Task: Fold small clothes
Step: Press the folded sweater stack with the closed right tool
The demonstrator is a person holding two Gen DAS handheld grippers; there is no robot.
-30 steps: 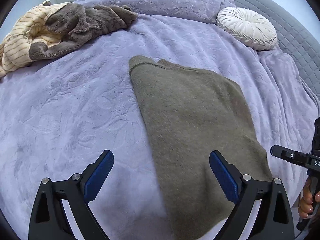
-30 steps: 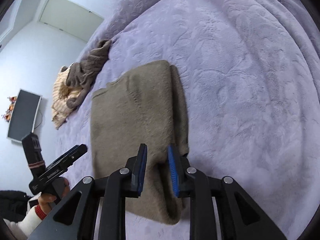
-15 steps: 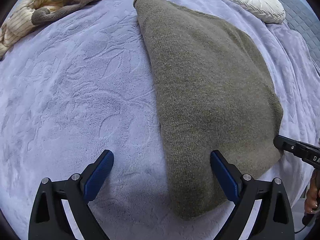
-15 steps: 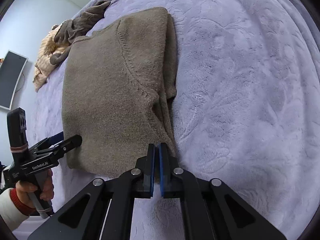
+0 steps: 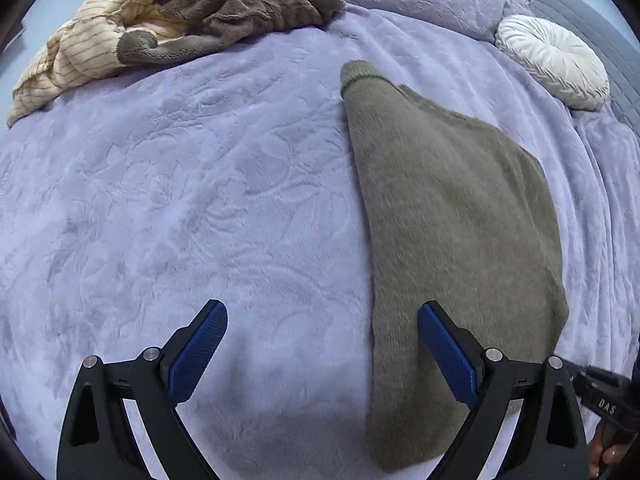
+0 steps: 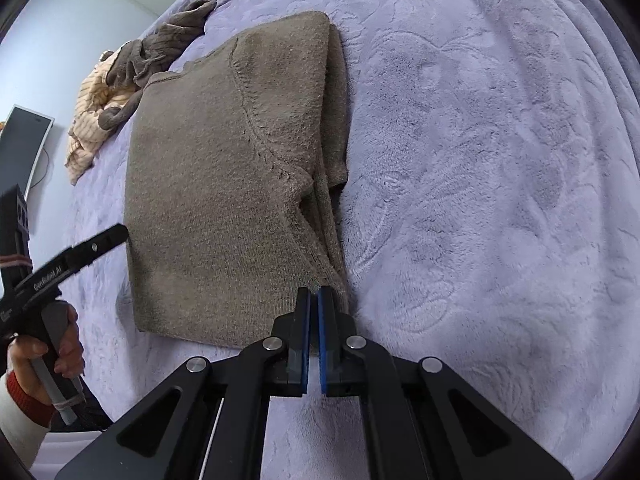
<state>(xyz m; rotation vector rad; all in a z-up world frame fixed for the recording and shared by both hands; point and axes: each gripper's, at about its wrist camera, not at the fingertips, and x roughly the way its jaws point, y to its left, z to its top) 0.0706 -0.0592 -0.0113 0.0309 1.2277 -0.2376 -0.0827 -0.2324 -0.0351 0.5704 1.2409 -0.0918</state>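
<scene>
An olive-brown knit sweater lies partly folded on the lilac bedspread; it also shows in the right wrist view, with a sleeve folded in along its right side. My left gripper is open and empty, its right finger over the sweater's near left edge. My right gripper is shut on the sweater's near right corner.
A heap of cream striped and brown fleece clothes lies at the far left of the bed. A round white cushion sits at the far right by the grey headboard. A dark screen stands at the left wall.
My right gripper closed on the sweater's near right corner. My left gripper stayed open and pulled back and left from the sweater's edge after dipping close.
</scene>
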